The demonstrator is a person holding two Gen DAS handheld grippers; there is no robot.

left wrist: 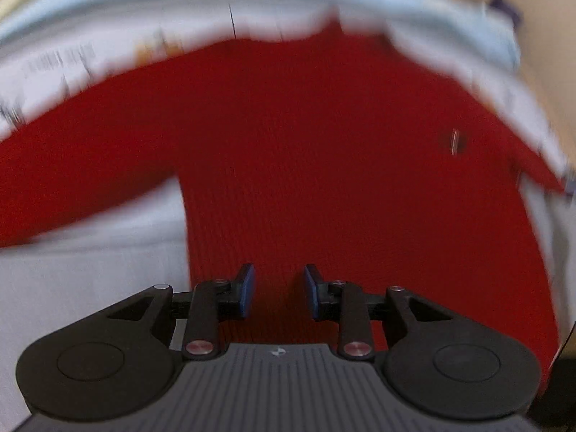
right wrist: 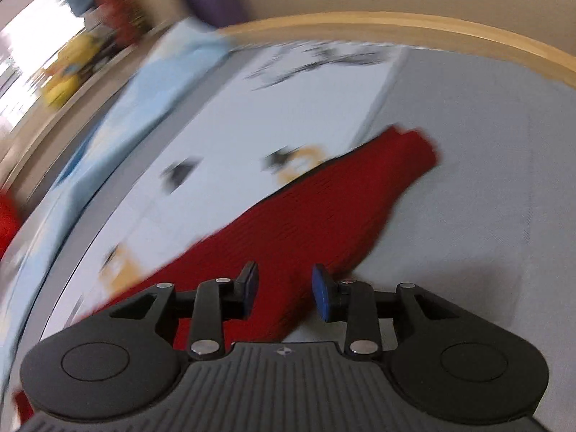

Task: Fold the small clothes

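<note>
Red ribbed-knit sweater (left wrist: pixel 324 151) spread flat on a pale printed sheet (left wrist: pixel 90 273), body in the middle and one sleeve (right wrist: pixel 360 187) angled out to the far right, a layout that leaves edges free for folding. Left gripper (left wrist: pixel 278 289) points down over the near hem, jaws partly apart, nothing between them. Right gripper (right wrist: pixel 286 289) hovers over the sleeve's near end, jaws likewise partly apart and empty. Wooden frame (right wrist: pixel 396 23) borders the far side.

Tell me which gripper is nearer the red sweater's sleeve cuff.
Right. The right gripper hovers open over that sleeve, whose cuff lies just ahead. The left gripper hangs open above the red sweater body.
</note>
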